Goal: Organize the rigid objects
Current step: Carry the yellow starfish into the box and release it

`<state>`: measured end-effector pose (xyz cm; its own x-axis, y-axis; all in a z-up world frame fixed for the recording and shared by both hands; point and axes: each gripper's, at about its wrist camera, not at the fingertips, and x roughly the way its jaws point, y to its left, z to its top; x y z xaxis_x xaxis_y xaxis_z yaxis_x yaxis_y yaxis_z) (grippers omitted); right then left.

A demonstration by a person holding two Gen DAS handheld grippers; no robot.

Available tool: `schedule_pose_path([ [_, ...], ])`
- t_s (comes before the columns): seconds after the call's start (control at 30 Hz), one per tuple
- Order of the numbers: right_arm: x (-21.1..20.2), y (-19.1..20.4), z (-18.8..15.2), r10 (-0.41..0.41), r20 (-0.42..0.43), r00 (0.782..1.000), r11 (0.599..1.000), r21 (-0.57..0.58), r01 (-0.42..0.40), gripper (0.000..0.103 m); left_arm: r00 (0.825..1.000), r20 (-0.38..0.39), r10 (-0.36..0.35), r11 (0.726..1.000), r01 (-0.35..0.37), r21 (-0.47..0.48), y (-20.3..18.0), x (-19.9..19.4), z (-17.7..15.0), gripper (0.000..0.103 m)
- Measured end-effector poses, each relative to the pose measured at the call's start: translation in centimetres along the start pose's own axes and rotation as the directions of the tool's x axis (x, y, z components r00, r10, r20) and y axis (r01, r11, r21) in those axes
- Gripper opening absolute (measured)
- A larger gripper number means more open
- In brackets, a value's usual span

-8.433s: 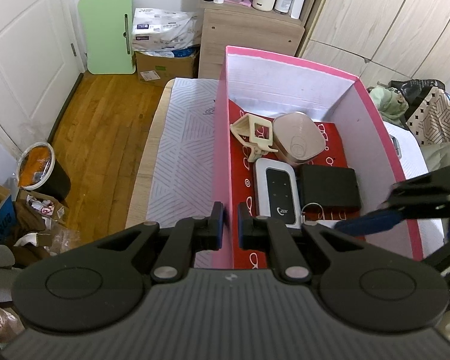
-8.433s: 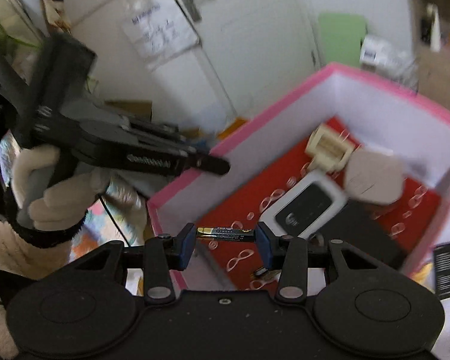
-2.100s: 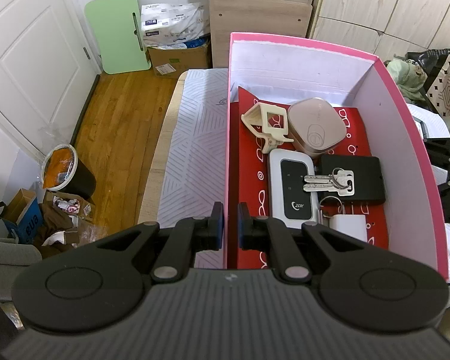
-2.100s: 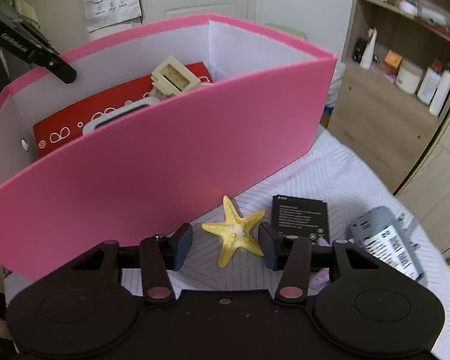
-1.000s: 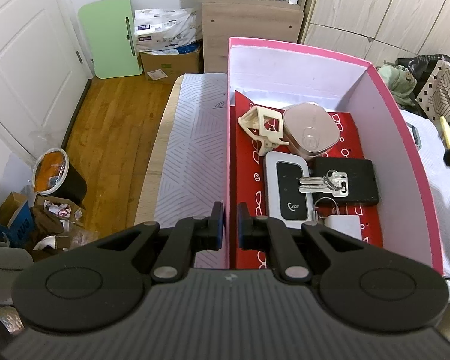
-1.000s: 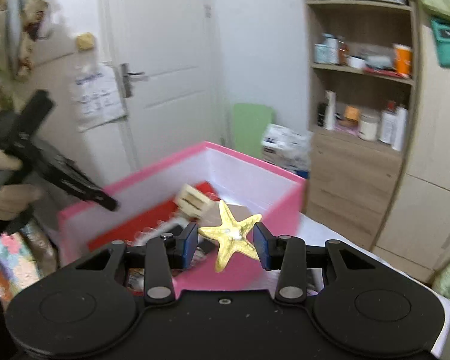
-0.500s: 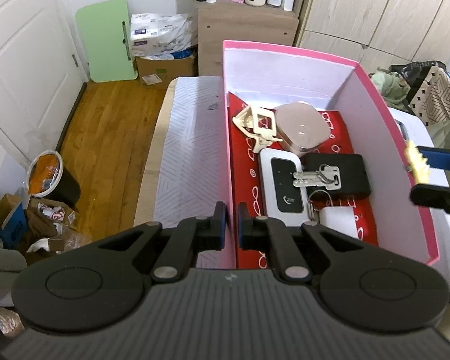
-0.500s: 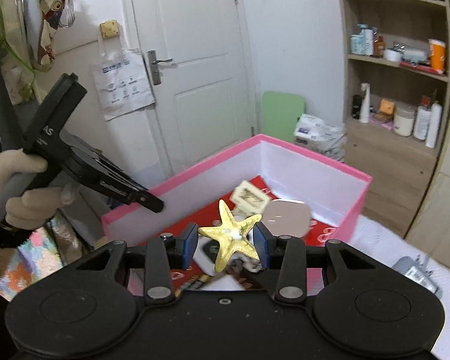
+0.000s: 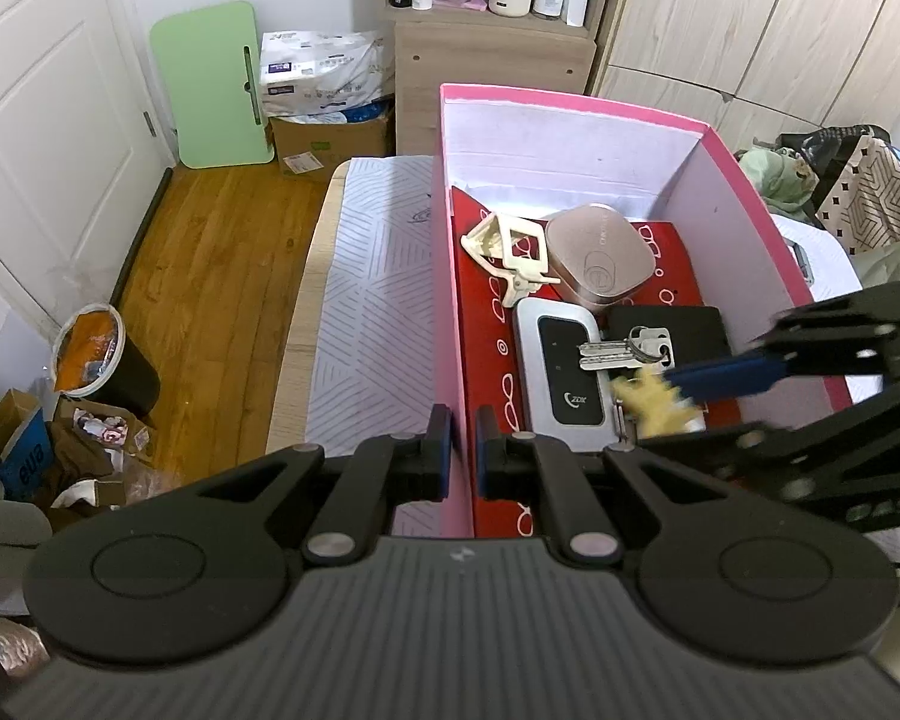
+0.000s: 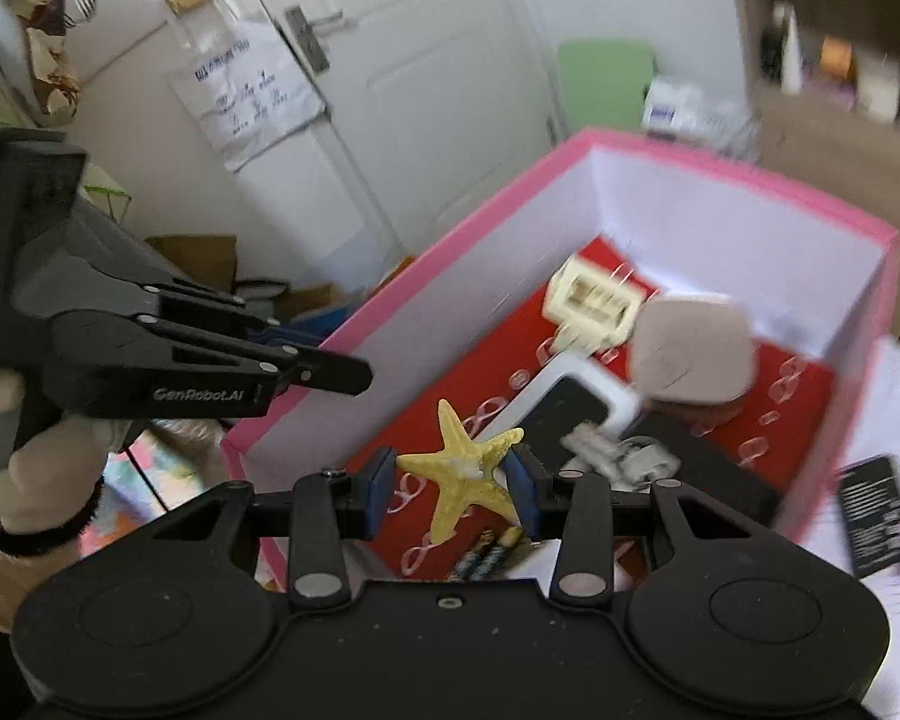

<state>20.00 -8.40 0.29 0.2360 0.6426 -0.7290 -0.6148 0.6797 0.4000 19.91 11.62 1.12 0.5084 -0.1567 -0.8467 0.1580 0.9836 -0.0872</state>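
A pink box [image 9: 570, 105] stands on the table, and my left gripper [image 9: 462, 450] is shut on its left wall. In it lie a cream clip [image 9: 510, 252], a rounded beige case [image 9: 600, 264], a silver-and-black device [image 9: 561, 366], keys [image 9: 624, 351] and a black case [image 9: 690, 324]. My right gripper [image 10: 456, 483] is shut on a yellow starfish [image 10: 462, 474]. It hangs over the box's near end, above the red floor [image 10: 450, 372]. In the left wrist view the starfish [image 9: 654, 399] and right gripper [image 9: 720, 372] reach in from the right. Batteries [image 10: 486, 558] lie below.
A black battery pack [image 10: 876, 516] lies on the white cloth outside the box's right wall. Left of the table is wooden floor with a bin [image 9: 96, 354], a green board [image 9: 210, 102] and cardboard boxes. A wooden cabinet [image 9: 492, 42] stands behind the box.
My right gripper has carried the starfish over the box's right wall and down into its near end, tilting downward. The left gripper has kept its hold on the left wall.
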Motion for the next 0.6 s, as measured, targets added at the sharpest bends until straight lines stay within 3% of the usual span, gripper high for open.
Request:
schedule_pose_path([
  [0.13, 1.2, 0.2, 0.4, 0.032, -0.031, 0.999, 0.999, 0.033, -0.031, 0.046, 1.000, -0.001, -0.001, 1.000, 0.001, -0.003, 0.1, 0.0, 0.0, 0.007],
  [0.3, -0.7, -1.3, 0.3, 0.097, 0.036, 0.995, 0.988, 0.117, -0.100, 0.047, 1.000, -0.003, 0.000, 1.000, 0.000, -0.004, 0.1, 0.1, 0.0, 0.007],
  [0.5, -6.8, -2.8, -1.9, 0.031, 0.189, 0.981, 0.990, 0.129, -0.056, 0.049, 1.000, -0.006, -0.002, 1.000, 0.002, -0.010, 0.1, 0.1, 0.1, 0.007],
  [0.6, -9.8, -4.2, -4.2, -0.094, 0.243, 0.966, 0.986, 0.160, 0.056, 0.050, 1.000, -0.007, -0.001, 1.000, 0.001, -0.010, 0.1, 0.1, 0.1, 0.007],
])
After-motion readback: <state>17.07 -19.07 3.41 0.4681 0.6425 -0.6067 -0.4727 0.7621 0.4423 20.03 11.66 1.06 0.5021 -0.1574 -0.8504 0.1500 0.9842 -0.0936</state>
